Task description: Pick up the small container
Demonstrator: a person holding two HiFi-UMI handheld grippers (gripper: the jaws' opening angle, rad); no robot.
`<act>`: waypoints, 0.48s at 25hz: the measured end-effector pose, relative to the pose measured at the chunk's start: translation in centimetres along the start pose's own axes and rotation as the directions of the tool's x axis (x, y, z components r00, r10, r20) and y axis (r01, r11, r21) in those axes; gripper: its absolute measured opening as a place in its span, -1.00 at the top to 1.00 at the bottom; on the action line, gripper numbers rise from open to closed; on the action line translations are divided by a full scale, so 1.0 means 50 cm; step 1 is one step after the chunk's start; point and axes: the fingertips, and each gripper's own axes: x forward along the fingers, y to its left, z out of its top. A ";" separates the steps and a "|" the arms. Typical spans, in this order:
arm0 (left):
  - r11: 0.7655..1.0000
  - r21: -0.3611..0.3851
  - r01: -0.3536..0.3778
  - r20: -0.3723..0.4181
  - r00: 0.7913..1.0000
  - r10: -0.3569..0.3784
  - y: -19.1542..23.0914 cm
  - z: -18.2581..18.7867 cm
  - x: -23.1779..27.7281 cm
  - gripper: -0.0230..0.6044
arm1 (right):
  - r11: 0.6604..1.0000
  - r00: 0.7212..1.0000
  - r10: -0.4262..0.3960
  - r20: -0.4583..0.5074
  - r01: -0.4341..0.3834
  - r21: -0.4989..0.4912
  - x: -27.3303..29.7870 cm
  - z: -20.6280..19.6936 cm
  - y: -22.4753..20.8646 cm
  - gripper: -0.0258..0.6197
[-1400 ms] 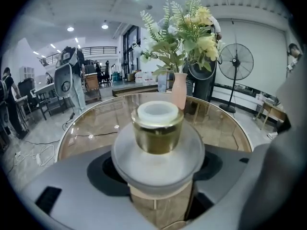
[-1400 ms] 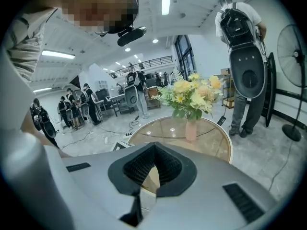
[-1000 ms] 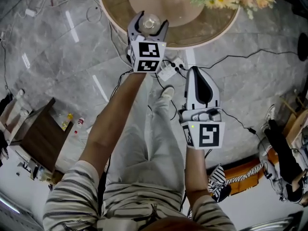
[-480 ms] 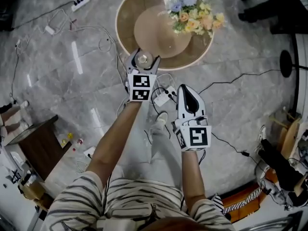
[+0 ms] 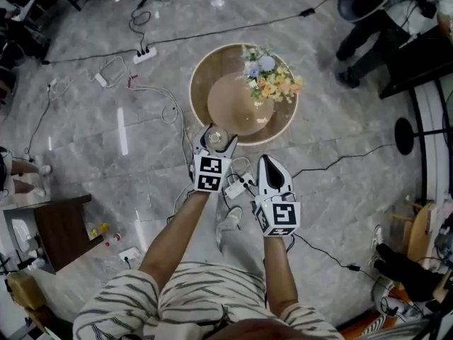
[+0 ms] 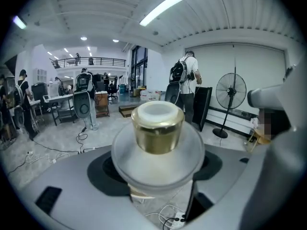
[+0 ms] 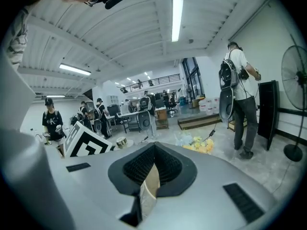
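The small container [image 5: 216, 139] is a frosted glass jar with a gold lid [image 6: 158, 127]. My left gripper [image 5: 216, 134] is shut on it, its grey jaws pressing the jar's wide body [image 6: 158, 163] from both sides. It hangs in the air over the near rim of the round wooden table [image 5: 200, 83]. My right gripper [image 5: 273, 164] floats just right of it, jaws closed together [image 7: 152, 169] with nothing between them. In the right gripper view, the left gripper's marker cube [image 7: 86, 143] and the jar's gold lid [image 7: 120, 142] show at left.
A bouquet of flowers [image 5: 270, 78] lies on the table's right side. Cables and power strips [image 5: 145, 51] trail across the grey floor. A dark side table [image 5: 60, 232] stands at lower left. People [image 5: 375, 20] stand at upper right; a fan [image 6: 230, 92] is nearby.
The head view has pulled far back from the floor and table. Both grippers have kept their places side by side, and the left still holds the jar.
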 end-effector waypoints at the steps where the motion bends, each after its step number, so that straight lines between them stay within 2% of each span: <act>1: 1.000 -0.001 0.001 0.010 1.000 -0.001 -0.008 0.017 -0.020 -0.12 | 1.000 1.000 0.004 0.007 -0.004 -0.005 -0.010 0.014 0.005 0.90; 6: 1.000 0.012 -0.004 0.061 0.998 0.003 -0.029 0.103 -0.105 -0.12 | 0.999 0.999 0.035 0.039 -0.034 -0.034 -0.039 0.083 0.030 0.90; 12: 1.000 0.013 -0.013 0.101 0.995 0.011 -0.037 0.172 -0.196 -0.12 | 0.997 0.996 0.060 0.068 -0.057 -0.043 -0.073 0.151 0.064 0.90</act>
